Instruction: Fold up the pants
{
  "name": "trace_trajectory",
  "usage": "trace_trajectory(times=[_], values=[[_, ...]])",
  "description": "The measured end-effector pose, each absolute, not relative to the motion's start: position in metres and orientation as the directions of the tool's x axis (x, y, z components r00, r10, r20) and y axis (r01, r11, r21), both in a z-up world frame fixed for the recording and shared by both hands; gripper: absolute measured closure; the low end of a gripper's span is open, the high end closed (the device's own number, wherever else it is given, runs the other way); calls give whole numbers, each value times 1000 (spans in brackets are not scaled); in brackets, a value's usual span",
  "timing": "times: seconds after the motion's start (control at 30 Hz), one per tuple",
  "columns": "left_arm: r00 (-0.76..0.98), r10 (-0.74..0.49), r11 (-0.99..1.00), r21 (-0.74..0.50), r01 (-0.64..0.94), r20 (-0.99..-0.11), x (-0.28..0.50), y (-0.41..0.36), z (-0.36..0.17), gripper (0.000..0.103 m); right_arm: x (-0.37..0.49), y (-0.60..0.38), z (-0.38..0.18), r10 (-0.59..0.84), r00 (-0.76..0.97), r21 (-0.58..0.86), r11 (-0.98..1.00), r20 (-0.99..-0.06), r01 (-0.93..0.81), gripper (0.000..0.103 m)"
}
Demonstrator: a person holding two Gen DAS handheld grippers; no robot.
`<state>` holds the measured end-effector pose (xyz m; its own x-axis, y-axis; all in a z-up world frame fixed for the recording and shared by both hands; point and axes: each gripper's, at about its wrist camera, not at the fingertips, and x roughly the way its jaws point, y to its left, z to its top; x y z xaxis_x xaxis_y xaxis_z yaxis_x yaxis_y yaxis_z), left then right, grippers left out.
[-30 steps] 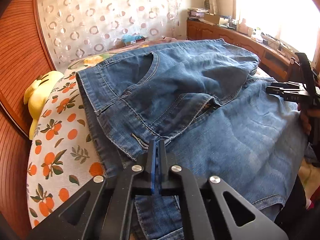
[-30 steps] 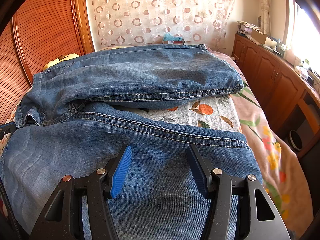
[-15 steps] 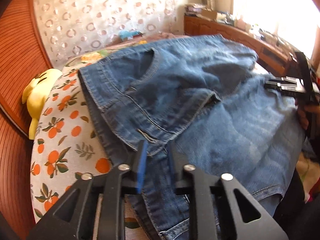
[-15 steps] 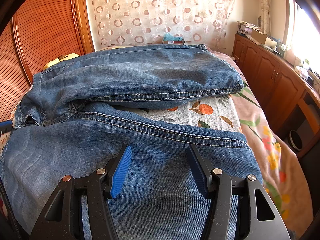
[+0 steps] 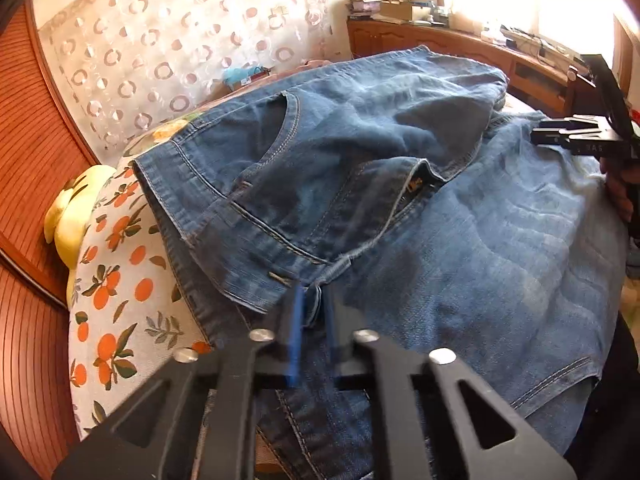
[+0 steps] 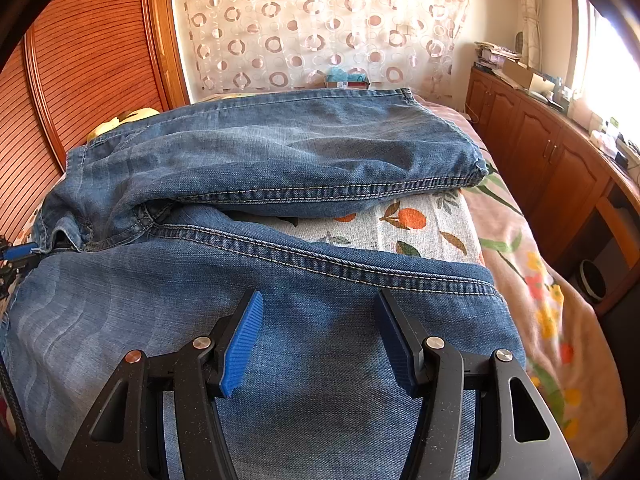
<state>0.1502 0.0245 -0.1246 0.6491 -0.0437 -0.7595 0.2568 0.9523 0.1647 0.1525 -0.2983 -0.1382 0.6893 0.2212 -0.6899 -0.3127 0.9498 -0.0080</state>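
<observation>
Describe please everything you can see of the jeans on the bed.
The jeans are faded blue denim with tan stitching. They lie spread on the orange-print bedcover, legs apart in a narrow V with cover showing between them. Waistband, a front pocket and the open fly face up, wrinkled. The left tongs have closed on a fold near the waistband; the right tongs stand open over the near leg.

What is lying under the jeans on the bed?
Under the jeans a white cloth with an orange-fruit print shows between the two legs, over a pink floral bedspread. The rest is covered by denim.
</observation>
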Motion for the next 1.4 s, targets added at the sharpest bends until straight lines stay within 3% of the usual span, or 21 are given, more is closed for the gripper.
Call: trace_trajectory(times=[0.23, 0.5, 0.67, 0.73, 0.8, 1.13, 1.4], values=[[710, -49, 975, 120, 186, -703, 126, 50, -95, 98, 153, -299, -139, 224, 689, -5, 949, -690, -314, 43], [681, -76, 980, 72, 185, -728, 118, 49, -105, 93, 153, -300, -139, 225, 688, -5, 949, -690, -315, 43], [711, -120, 985, 4, 170, -693, 118, 52, -86, 78, 153, -300, -139, 226, 688, -4, 949, -690, -316, 43], [729, -140, 983, -7, 182, -670, 119, 48, -79, 61, 153, -301, -138, 233, 688, 7, 949, -688, -315, 43], [740, -162, 981, -22, 194, -653, 124, 46, -74, 54, 152, -304, -135, 235, 698, 13, 951, -676, -307, 43], [730, -189, 980, -80, 182, -657, 180, 22, -96, 54, 183, -357, -105, 229, 734, 82, 969, -639, -232, 43], [719, -164, 985, -76, 152, -676, 186, 23, -114, 54, 250, -401, -106, 260, 703, 265, 958, -662, -105, 43]])
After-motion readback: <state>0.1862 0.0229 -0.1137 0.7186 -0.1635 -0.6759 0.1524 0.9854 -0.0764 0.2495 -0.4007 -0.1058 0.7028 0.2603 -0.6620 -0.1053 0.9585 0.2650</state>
